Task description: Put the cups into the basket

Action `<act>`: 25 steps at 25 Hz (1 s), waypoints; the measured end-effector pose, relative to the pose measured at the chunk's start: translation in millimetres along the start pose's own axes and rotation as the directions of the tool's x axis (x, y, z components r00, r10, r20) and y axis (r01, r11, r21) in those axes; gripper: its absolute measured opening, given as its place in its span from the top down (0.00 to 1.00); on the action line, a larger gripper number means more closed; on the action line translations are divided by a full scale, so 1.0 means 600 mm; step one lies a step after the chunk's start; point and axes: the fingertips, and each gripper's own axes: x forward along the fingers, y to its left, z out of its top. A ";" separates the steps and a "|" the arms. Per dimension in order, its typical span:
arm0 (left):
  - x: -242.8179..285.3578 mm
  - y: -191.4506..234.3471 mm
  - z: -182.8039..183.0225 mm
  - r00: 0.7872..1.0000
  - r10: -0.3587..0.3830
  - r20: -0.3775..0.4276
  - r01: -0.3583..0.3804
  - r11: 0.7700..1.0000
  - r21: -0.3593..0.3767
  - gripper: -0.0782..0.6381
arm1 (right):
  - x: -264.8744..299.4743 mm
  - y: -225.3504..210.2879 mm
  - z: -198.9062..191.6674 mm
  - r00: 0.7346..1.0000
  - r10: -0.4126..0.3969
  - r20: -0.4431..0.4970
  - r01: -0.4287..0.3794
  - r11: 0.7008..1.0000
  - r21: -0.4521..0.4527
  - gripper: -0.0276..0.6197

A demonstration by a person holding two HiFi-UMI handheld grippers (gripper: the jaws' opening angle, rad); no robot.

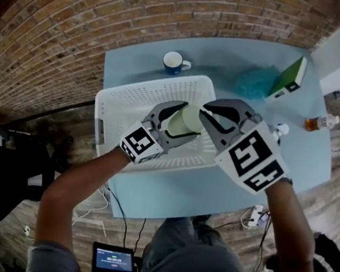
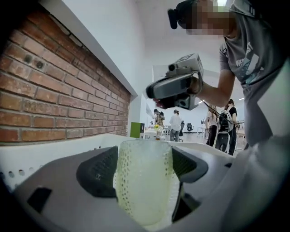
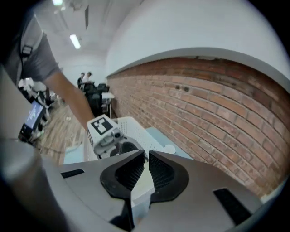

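Head view alone shows a blue mug (image 1: 176, 62) beyond the basket (image 1: 130, 106); left gripper (image 1: 180, 122) clamps a dimpled cup (image 2: 144, 181) above the basket, right gripper (image 3: 146, 158) nearly closed, empty; cup's base hidden

Cup (image 1: 184, 120) ends hidden in head view; basket (image 1: 118, 105) floor partly covered.
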 end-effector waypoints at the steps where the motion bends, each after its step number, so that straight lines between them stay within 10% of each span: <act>1: -0.002 -0.001 0.004 1.000 -0.001 0.008 0.000 1.000 0.004 0.37 | 0.029 0.002 -0.007 0.998 0.025 -0.066 -0.030 0.997 -0.075 0.92; 5: -0.008 -0.010 0.013 1.000 -0.006 0.019 0.006 1.000 0.004 0.38 | 0.101 0.014 -0.043 0.959 0.110 -0.262 -0.169 0.963 -0.212 0.87; 17: -0.028 -0.011 0.009 1.000 0.002 0.017 -0.002 1.000 0.013 0.38 | 0.176 0.035 -0.107 0.863 0.216 -0.456 -0.348 0.909 -0.229 0.87; 25: -0.040 -0.011 -0.077 0.969 -0.053 -0.242 0.051 0.999 -0.012 0.30 | 0.203 0.046 -0.133 0.812 0.139 -0.567 -0.360 0.885 -0.297 0.92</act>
